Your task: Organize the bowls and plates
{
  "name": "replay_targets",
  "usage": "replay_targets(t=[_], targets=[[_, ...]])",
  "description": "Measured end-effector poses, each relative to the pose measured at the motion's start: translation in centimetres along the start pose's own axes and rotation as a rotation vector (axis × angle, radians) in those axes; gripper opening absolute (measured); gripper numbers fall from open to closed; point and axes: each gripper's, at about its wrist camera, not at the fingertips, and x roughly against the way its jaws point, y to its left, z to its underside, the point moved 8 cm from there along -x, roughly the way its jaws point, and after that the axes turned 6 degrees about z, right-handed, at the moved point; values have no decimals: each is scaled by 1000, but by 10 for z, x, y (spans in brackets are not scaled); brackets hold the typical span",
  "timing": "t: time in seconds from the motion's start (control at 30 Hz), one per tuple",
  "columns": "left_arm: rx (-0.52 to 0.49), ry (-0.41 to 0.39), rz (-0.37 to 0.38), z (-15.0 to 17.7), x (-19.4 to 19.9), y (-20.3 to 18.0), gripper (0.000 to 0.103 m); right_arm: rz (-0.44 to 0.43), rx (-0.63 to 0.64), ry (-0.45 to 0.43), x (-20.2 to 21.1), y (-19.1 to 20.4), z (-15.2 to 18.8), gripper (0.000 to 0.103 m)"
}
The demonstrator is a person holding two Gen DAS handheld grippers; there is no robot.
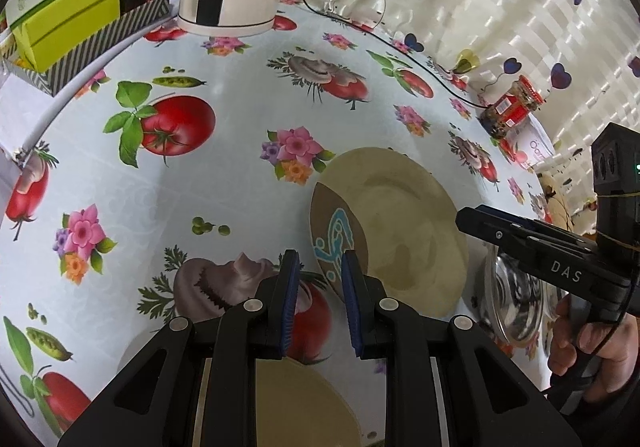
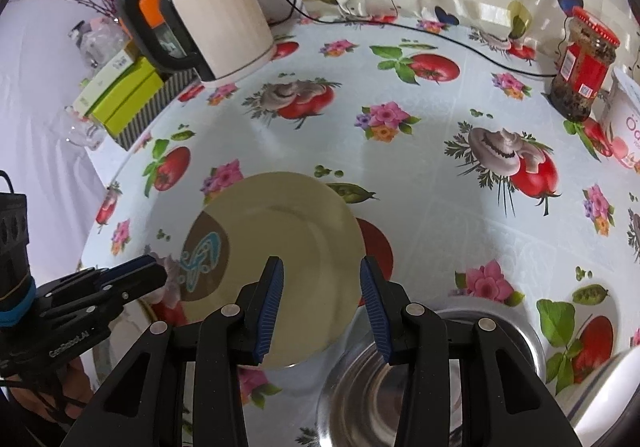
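Two grippers hang over the flowered tablecloth (image 2: pixel 420 175), neither gripping anything: the left gripper (image 1: pixel 320 303) has its blue pads a narrow gap apart above the near-left rim of the cream plate (image 1: pixel 404 223), and the right gripper (image 2: pixel 322 307) stands somewhat wider over the same plate's near edge. That plate, with a brown and blue patch on its left side, lies flat mid-table, a steel bowl (image 2: pixel 380 399) sits just near-right of it, and a second cream plate (image 1: pixel 296 407) lies nearer still. To lift the plate cleanly, I judge one gripper should come low and straddle the rim squarely before closing, since a flat glazed edge may slip.
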Motion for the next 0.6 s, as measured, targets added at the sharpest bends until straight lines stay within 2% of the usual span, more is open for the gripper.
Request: replay_targets(t=[0.4,0.6], targets=[[31,41,12,2,-18,3,22,18,20,61,-22,-6,-3,33],[28,48,26,3,-23,-1,22,21,27,80,-28,-7,-1,25]])
